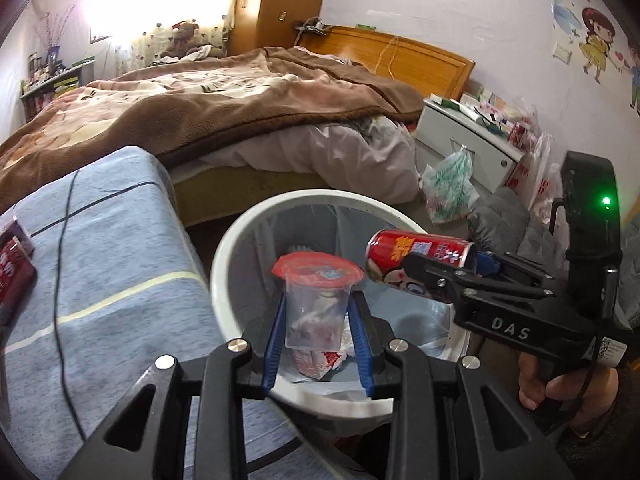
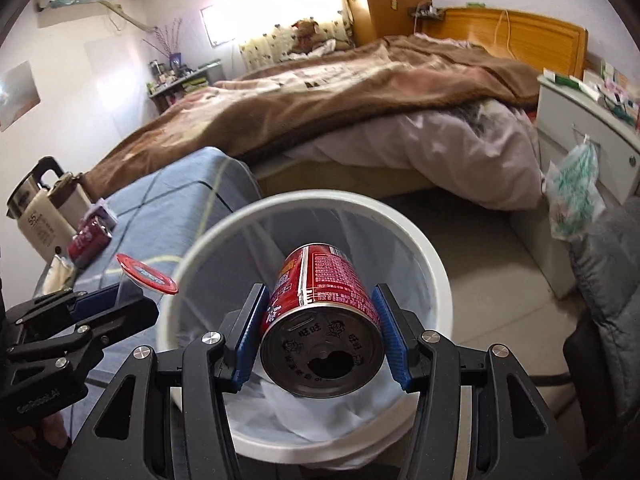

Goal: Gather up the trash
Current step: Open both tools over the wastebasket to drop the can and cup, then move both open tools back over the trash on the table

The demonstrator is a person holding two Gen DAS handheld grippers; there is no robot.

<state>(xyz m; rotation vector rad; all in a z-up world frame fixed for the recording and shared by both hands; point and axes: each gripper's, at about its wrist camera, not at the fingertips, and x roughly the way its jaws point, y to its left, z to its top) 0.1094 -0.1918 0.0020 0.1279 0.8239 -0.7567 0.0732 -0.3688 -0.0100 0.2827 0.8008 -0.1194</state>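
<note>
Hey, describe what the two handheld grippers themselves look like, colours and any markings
Both are black angular linkage frames with silver bolts and ribbed blue finger pads. The right gripper carries white "DAS" lettering, a black box with a green light, and a QR label. The left gripper bears faint grey lettering. A bare hand shows.

Above the round white matt plastic bin [image 2: 434,280] with its thin, translucent, crinkled liner, the red glossy printed metal can [image 2: 320,280] shows a dull grey metal end. The clear, smooth plastic cup [image 1: 316,312] beside it carries a shiny red foil-like lid. Left of the bin lies matt blue woven cloth [image 1: 104,248]; behind it, a fuzzy brown blanket [image 1: 224,104] and a varnished wooden headboard [image 1: 420,60].
</note>
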